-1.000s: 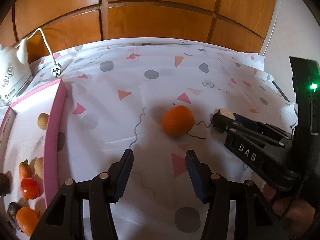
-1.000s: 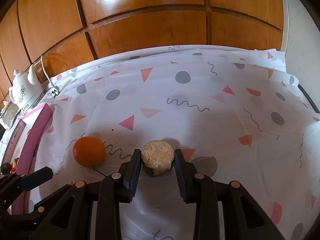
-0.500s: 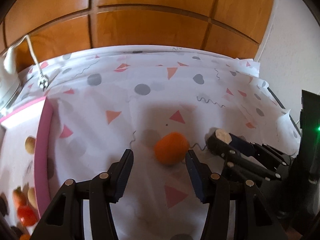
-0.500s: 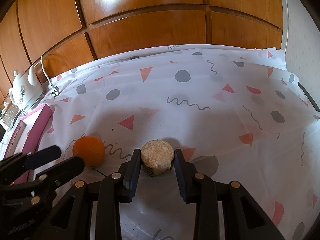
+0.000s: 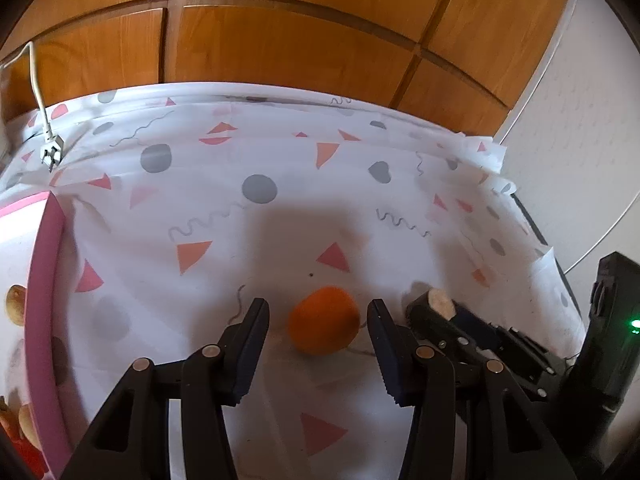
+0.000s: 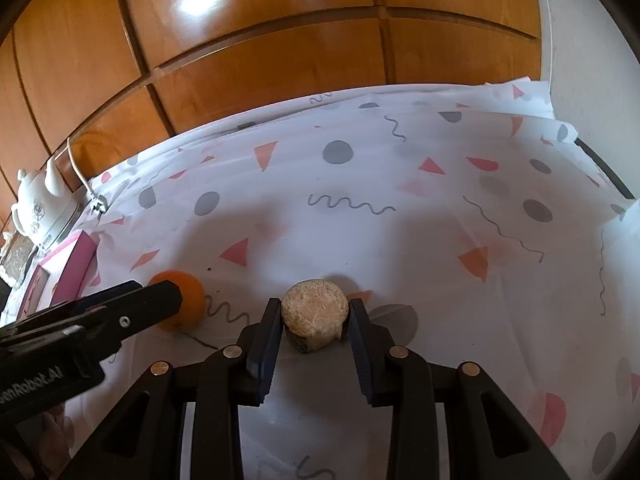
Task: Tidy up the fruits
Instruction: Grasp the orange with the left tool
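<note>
Left wrist view: my left gripper [image 5: 318,334], jaws narrowing, straddles the unsorted orange [image 5: 323,320]; my right gripper [image 6: 314,334] clamps a cut fruit piece [image 6: 314,316], while other produce already lies in the pink tray [image 5: 44,320].

Left wrist view: pink tray [image 5: 44,320] cut by the frame edge at 9 o'clock; only its rim and a strip of its floor show. Pale round item [image 5: 15,305] inside it half cut off; kind not resolvable. Red and orange pieces [image 5: 20,436] at 8 o'clock clipped by the edge, unidentifiable.

Right wrist view: orange [image 6: 182,300] at 9 o'clock, blurred, lower left part hidden behind the left gripper [image 6: 160,300]. Cut brown fruit [image 6: 314,314]: flanks covered by the pads, underside unseen. White kettle [image 6: 40,208] partly cut off at 10 o'clock.
</note>
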Demonstrator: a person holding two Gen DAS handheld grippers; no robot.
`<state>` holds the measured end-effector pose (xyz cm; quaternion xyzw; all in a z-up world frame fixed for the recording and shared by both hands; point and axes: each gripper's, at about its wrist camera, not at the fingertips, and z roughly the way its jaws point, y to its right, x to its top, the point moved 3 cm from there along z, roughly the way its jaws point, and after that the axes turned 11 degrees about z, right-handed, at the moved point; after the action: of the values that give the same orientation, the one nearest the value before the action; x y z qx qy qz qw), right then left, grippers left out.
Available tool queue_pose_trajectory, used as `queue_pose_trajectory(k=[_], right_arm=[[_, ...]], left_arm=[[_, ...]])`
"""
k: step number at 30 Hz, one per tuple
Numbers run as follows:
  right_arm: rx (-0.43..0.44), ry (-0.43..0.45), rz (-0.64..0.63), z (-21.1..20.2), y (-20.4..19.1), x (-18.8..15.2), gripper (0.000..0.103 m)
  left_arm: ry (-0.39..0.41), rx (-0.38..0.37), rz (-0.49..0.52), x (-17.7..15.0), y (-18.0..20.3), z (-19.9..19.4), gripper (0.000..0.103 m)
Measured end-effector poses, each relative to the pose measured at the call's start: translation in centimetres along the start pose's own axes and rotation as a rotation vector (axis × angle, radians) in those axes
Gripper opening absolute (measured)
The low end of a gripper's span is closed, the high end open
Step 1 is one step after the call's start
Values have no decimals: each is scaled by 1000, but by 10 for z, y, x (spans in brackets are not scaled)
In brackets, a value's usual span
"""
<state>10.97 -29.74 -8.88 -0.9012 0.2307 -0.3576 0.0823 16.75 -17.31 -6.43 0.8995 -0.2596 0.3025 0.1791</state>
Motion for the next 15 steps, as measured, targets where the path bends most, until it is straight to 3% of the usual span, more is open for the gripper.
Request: queue_pose_trajectory(k=[7, 8, 9, 15], right_arm=[[-69, 19, -16, -1, -2, 0, 33], [-70, 20, -18, -1, -1, 0, 33], [-70, 21, -18, -1, -1, 0, 33], [-65, 14, -15, 2, 2, -1, 33]], left_arm=[[-54, -31, -19, 2, 6, 20, 51], [-59, -28, -22, 1, 5, 23, 45], [-58, -28, -27, 0, 4, 24, 40], [-26, -22, -56, -5, -7, 7, 39]])
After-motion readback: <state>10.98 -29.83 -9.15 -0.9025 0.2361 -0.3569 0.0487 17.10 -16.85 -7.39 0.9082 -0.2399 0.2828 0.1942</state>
